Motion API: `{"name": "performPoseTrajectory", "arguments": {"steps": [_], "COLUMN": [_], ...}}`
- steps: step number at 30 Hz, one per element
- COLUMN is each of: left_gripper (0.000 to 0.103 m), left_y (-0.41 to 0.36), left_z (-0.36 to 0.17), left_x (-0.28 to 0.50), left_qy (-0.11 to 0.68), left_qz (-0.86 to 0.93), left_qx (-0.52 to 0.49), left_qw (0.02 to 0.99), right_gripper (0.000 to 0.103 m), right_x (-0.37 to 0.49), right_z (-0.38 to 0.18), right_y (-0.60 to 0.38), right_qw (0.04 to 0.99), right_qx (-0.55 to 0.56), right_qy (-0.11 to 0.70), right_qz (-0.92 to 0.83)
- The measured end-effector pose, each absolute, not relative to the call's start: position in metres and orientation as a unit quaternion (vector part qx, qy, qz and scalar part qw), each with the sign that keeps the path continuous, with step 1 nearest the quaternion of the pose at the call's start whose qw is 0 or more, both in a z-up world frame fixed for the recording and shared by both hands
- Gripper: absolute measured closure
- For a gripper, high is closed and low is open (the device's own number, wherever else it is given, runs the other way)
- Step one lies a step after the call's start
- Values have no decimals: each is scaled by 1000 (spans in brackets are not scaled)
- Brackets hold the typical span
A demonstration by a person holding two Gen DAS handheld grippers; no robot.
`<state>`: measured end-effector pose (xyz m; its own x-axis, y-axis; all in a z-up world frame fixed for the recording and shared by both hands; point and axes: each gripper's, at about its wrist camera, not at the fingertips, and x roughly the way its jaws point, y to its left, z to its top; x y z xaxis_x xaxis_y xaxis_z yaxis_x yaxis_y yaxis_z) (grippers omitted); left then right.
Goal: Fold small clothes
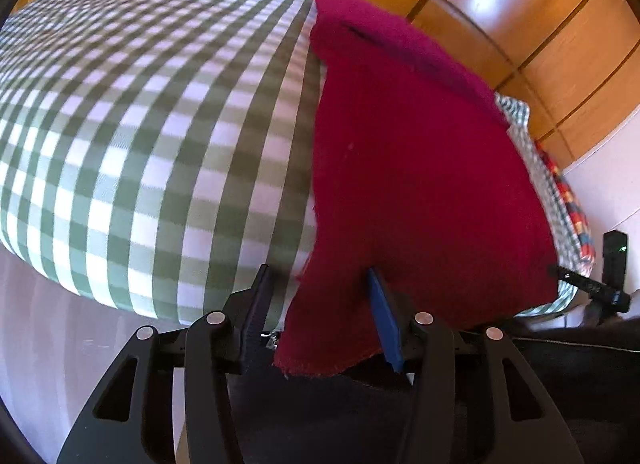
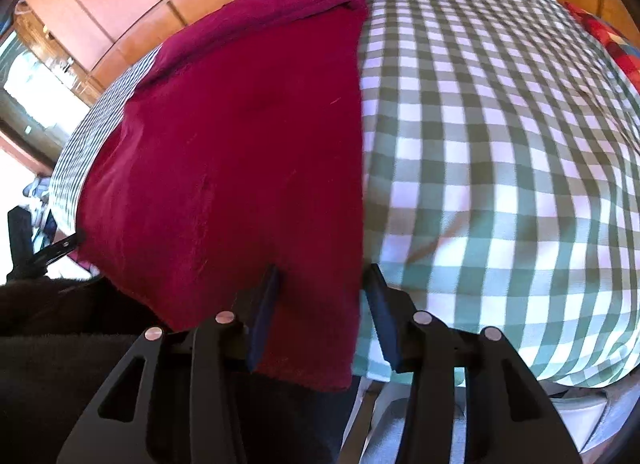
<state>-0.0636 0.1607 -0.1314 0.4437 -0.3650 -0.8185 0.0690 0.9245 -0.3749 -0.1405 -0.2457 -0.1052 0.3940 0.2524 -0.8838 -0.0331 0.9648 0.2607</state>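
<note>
The cloth (image 1: 420,167) is laid flat on the bed cover (image 1: 140,123), with its near edge hung over the front edge of the bed. In the left wrist view the cloth is placed to the right, the bare cover to its left; in the right wrist view the cloth (image 2: 240,151) is placed to the left of the bare cover (image 2: 500,163). A folded band is seen along the cloth's far end. The left gripper (image 1: 320,296) is set at the cloth's near left corner, the right gripper (image 2: 324,292) at its near right corner. Wood panelling (image 1: 520,15) is seen behind the bed.
</note>
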Motion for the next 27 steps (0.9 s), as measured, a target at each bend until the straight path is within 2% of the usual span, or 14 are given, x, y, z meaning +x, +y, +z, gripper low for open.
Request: {"name": "performPoseTrajectory", "arguments": {"steps": [1,3,4,8,17,25,27], "left_gripper": [81,92,94,94,94,94,90], "left_y": [160,158,155,156,175,181,186], "left_z": [-132,-131,-128,-104,-39,-30,-35], "left_x": [-62,-62,-64,-66,-30,68,96], "left_qy": [513,513,509,481,381,381,392], "left_qz": [-134,-148,-158,-213,-274,-224,-200], "left_qx": [-142,-143,-141,-180,-267,-296,-313], "left_qw": [836,833,834,831,841,847,842], "right_gripper": [62,79,93,95,96,95,89], "right_x": [-139,-137,-136,-129,-82,7,34], "right_z": [-106,-107,-107,-91,-49,-52,-58], "right_y": [-244,-243,-241,-234,-255,-279,-278], "right_qw": [829,826,821,814,822,835,834], "right_qx": [98,102,111,164,308,349,345], "right_qy": [544,547,550,535,429,394,405], "right_qz": [85,87,102,155,214,158,145]}}
